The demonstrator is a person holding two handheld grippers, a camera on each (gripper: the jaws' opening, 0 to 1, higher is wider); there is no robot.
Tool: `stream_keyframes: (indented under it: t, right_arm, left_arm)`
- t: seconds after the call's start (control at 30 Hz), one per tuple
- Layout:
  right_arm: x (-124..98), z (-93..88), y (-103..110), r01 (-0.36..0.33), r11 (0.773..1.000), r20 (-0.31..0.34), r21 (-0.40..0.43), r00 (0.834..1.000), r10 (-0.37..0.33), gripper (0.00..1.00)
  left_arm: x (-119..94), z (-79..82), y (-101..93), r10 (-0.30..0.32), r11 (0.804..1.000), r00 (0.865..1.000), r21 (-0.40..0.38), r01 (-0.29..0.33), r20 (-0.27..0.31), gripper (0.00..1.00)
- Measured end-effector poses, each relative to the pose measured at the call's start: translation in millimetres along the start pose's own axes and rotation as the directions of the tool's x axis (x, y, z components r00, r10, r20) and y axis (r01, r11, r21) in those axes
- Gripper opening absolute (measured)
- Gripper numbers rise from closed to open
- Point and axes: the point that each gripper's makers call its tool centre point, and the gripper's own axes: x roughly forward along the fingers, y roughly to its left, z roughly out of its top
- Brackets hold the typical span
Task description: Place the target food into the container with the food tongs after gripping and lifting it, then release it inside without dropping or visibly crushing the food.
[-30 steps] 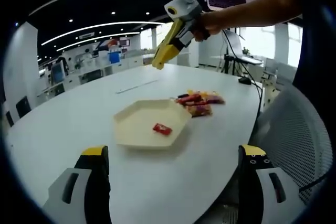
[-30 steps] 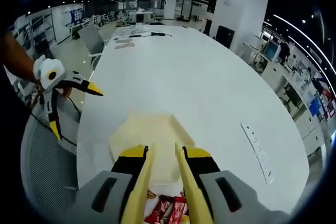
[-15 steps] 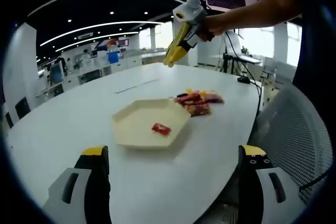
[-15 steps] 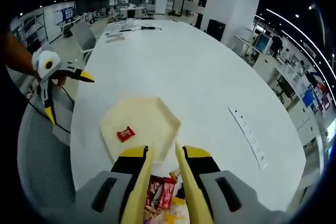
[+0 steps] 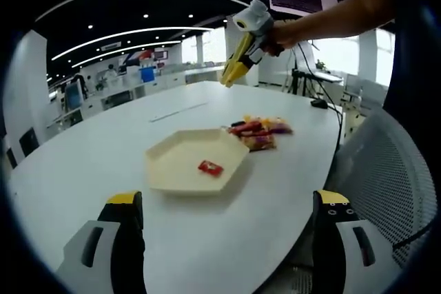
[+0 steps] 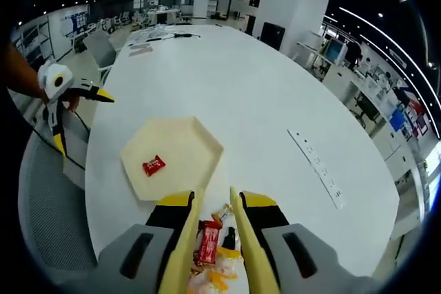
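Left gripper (image 5: 224, 239) jaws wide, nothing between. Right gripper (image 6: 212, 222) jaws narrowly apart, holding nothing, above snack pile (image 6: 210, 256) seen between them. Cream hexagonal tray (image 6: 182, 146) ahead-left of right jaws; red snack packet (image 6: 153, 165) inside. White table (image 6: 248, 101).

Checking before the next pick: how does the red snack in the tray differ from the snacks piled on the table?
The red snack packet lies alone inside the cream hexagonal tray; the snack pile sits on the white table, beside the tray. The packet is plain red; the pile mixes red, yellow and orange wrappers. Neither is held by a claw.
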Motion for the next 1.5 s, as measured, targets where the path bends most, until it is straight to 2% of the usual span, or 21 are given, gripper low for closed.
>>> stream_keyframes:
  t: [0.27,0.63,0.7,0.73,0.87,1.33,1.5]
  right_arm:
    - [6,-10.7,-7,0.015,1.000,-0.017,0.025,1.000,-0.014,0.26]
    - [27,-24.7,-14,0.034,0.997,-0.038,0.063,0.999,-0.032,0.26]
    - [31,-29.4,-14,0.038,0.997,-0.044,0.072,0.998,-0.035,0.26]
    - [33,-31.7,-14,0.037,0.996,-0.048,0.078,0.998,-0.033,0.26]
    - [43,-41.0,-15,0.038,0.995,-0.064,0.092,0.997,-0.033,0.26]
    - [76,-64.2,-16,0.053,0.985,-0.104,0.163,0.994,-0.036,0.26]
    - [84,-72.7,-16,0.071,0.978,-0.142,0.194,0.989,-0.044,0.26]
  left_arm:
    - [-1,0.4,1.0,0.002,1.000,1.000,-0.003,-0.002,0.004,0.99]
    - [-2,2.1,2.5,0.008,1.000,1.000,-0.022,-0.007,0.012,0.99]
    - [-2,12.2,-1.1,-0.011,0.997,0.998,-0.072,0.015,0.067,0.99]
    - [-4,20.3,-0.9,-0.011,0.998,0.994,-0.058,0.018,0.107,0.99]
    - [-3,13.0,0.1,-0.005,0.998,0.998,-0.063,0.009,0.069,0.99]
    - [-2,11.7,0.5,-0.002,0.999,0.998,-0.054,0.006,0.061,0.99]
    - [-2,12.7,2.0,0.004,0.999,0.998,-0.051,0.000,0.065,0.99]
